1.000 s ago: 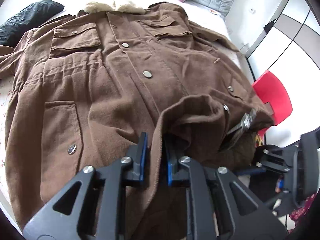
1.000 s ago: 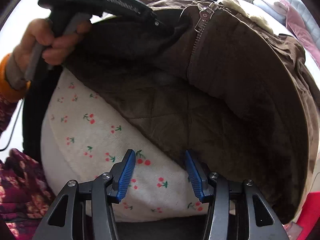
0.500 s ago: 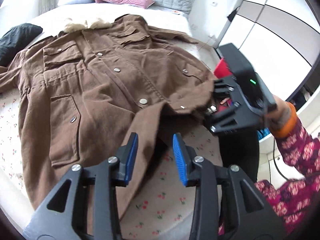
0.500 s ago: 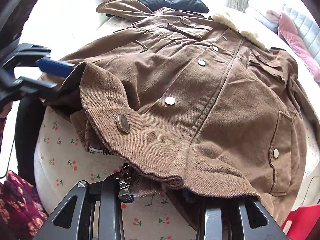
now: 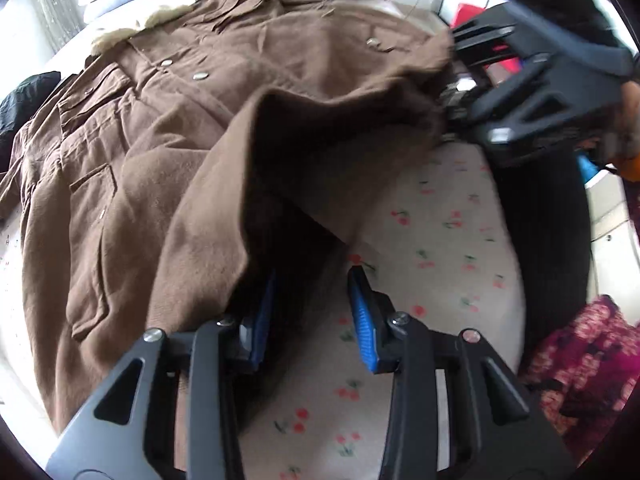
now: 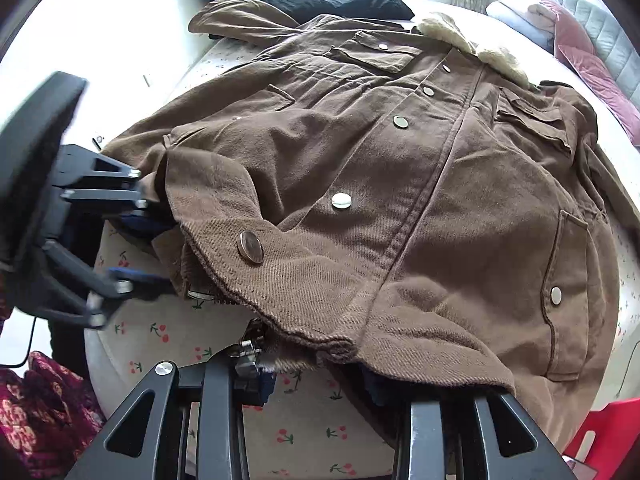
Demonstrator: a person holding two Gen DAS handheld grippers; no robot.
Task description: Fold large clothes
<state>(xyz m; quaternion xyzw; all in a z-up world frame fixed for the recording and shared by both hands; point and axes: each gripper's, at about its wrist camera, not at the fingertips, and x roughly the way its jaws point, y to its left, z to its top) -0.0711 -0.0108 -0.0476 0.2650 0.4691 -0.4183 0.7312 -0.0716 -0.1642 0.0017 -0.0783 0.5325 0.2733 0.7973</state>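
Note:
A large brown coat (image 5: pixel 168 128) with metal snaps and a cream fur collar (image 6: pixel 472 40) lies front up on a cherry-print bed sheet (image 5: pixel 440 248). Its lower front hem is bunched and lifted at the near edge (image 6: pixel 280 280). My left gripper (image 5: pixel 312 308) is open, with its left finger under a hanging fold of the hem. My right gripper (image 6: pixel 320 376) is at the hem by the zipper end; the cloth hides its fingertips. The right gripper also shows in the left wrist view (image 5: pixel 532 92), the left one in the right wrist view (image 6: pixel 100 240).
A black garment (image 6: pixel 328 0) lies at the far side of the bed. Pink and grey pillows (image 6: pixel 592 48) are at the head. A red chair (image 6: pixel 600 440) stands beside the bed. My floral sleeve (image 5: pixel 580 360) is near the bed edge.
My left gripper let go of the hem one second ago, opened, and has now moved back in under the hanging fold. The right gripper moved to the zipper hem and stays there.

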